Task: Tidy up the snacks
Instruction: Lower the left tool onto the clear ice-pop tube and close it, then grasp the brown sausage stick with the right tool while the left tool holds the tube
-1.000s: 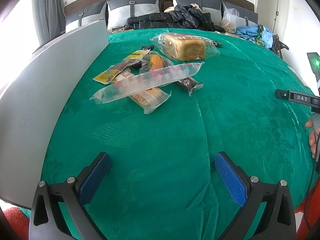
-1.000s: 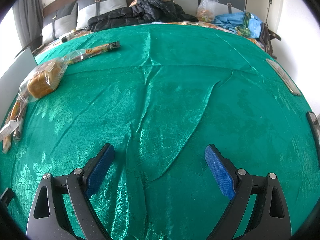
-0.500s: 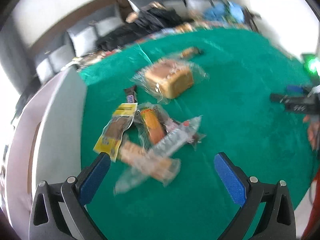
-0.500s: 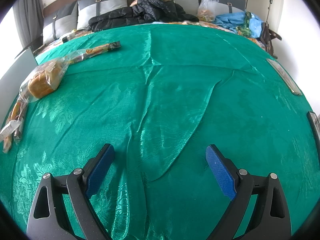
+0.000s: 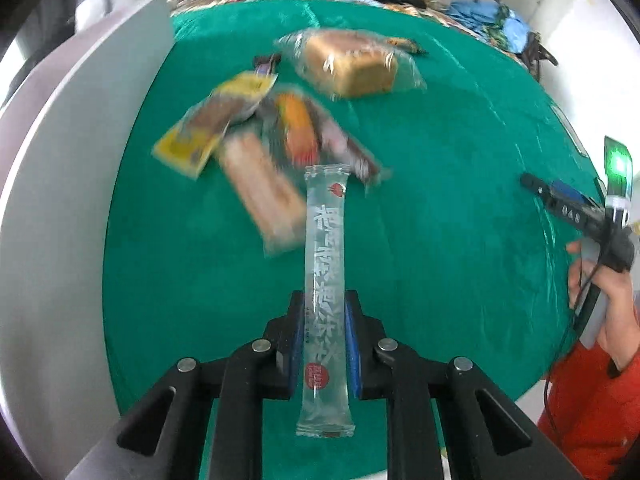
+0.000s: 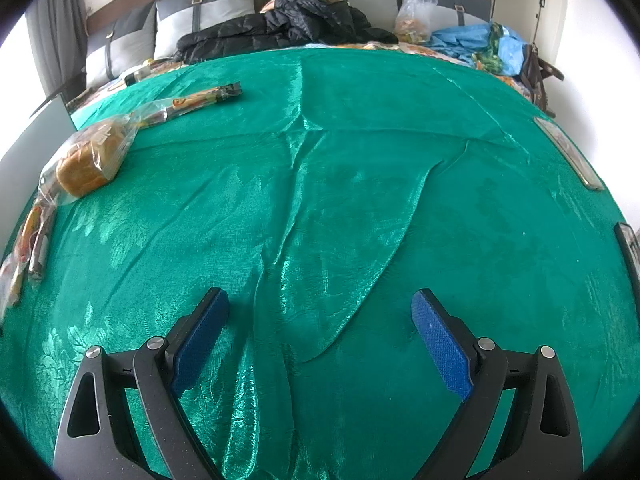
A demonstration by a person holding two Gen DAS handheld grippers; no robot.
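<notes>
1. Between the blue pads of my left gripper [image 5: 325, 312] sits a long clear snack stick pack [image 5: 325, 264]; the jaws have clamped tight on its lower half.
2. The pack points away from me, its far end over the snack pile [image 5: 264, 148] on the green cloth [image 5: 440, 208].
3. Beyond the pile lies a bagged bread loaf [image 5: 352, 65], apart from it.
4. A white board [image 5: 60, 184] borders the cloth on the left.
5. My right gripper [image 6: 320, 336] hangs wide open and empty over bare cloth, near no snack.
6. In its view, the loaf lies far left.
</notes>
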